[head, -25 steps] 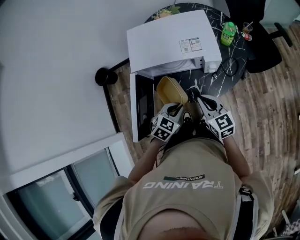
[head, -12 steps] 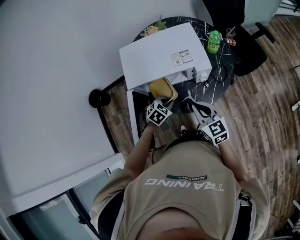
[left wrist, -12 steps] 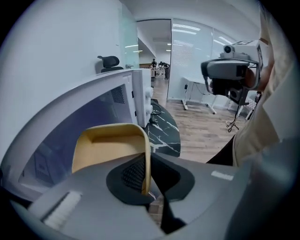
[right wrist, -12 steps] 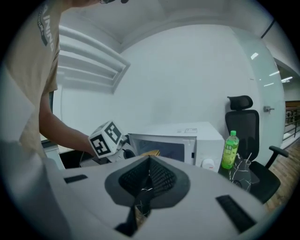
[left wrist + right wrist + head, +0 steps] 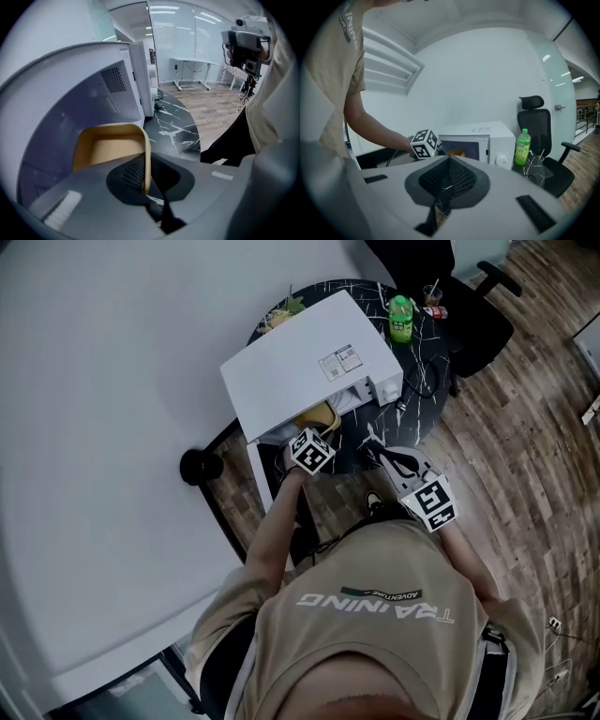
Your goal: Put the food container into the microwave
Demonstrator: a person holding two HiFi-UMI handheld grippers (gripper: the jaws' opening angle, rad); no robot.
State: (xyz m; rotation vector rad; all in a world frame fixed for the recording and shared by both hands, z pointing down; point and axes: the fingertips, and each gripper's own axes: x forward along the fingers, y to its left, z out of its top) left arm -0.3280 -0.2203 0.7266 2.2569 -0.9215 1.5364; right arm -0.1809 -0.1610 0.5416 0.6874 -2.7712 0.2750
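Left hand-held gripper (image 5: 149, 190) is clamped on the thin side wall of the food container (image 5: 110, 150). It is judged light, empty and rigid, so a rim hold is considered adequate.

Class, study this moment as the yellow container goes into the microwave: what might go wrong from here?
1. The left gripper pinches only one wall of the food container, so it might tip or slip before it rests on the microwave floor.
2. In the head view the container is only partly inside; let go now, it could slide out toward the table.
3. The right gripper is shut and empty, giving no support.
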